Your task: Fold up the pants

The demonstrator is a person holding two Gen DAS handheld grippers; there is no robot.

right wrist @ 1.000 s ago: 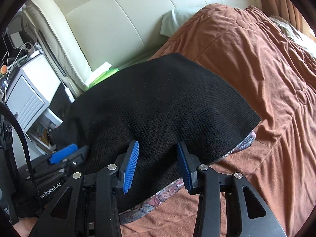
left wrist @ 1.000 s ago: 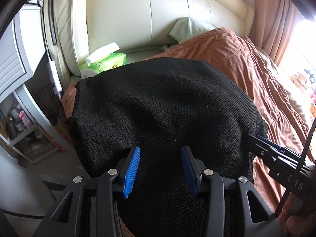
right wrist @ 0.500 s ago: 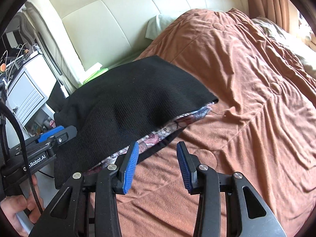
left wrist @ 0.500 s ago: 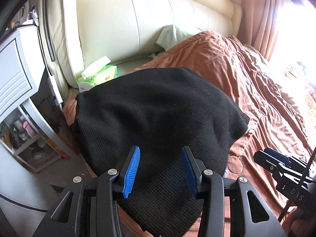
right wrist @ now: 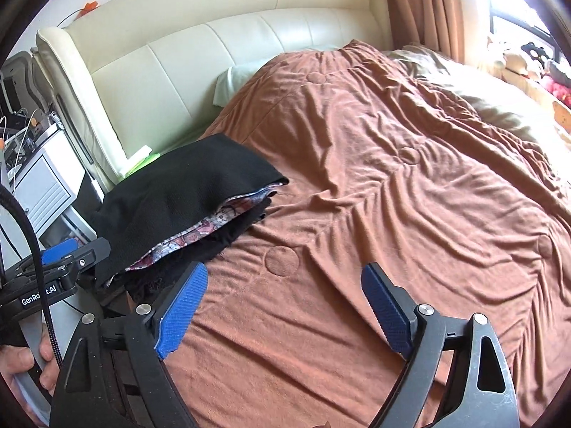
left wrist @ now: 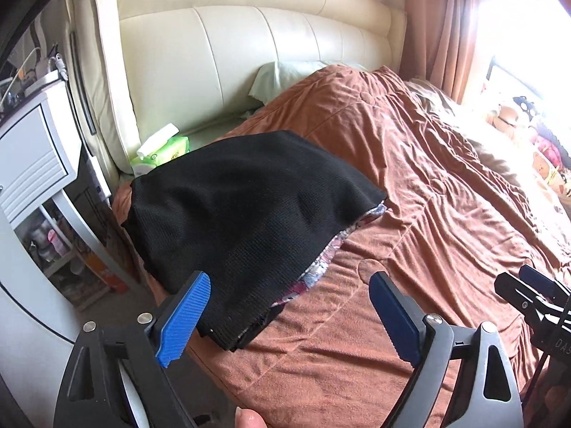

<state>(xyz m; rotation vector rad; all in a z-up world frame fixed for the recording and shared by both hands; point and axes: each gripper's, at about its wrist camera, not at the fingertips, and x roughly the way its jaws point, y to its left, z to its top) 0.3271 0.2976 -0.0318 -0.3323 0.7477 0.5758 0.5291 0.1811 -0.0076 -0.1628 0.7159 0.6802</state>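
The pants (left wrist: 246, 210) lie folded into one thick, rounded stack at the near left corner of the bed, black waffle-knit cloth on top with a strip of patterned lining (right wrist: 200, 232) showing along the right edge. They rest on a rust-brown quilt (left wrist: 410, 214), soft and creased, stitched with round tufts. Behind them stands a cream padded headboard (left wrist: 249, 53), smooth like leather, in vertical panels.

My left gripper (left wrist: 289, 315) points down at the near end of the stack. Its jaws have just been opening and now stand wide apart; the pants are in front of the left pad, and I think nothing is pinched between the two. My right gripper (right wrist: 285, 310) points down over bare quilt to the right of the pants; its jaws have just been opening too, wide, with nothing between them. Each has two ribbed blue pads (right wrist: 182, 310) on black fingers.

One green tissue pack (left wrist: 160, 153) sits beyond the pants by the headboard. One pale pillow (left wrist: 282, 75) peeks from under the quilt. My left hand (right wrist: 21, 363) wraps its handle.
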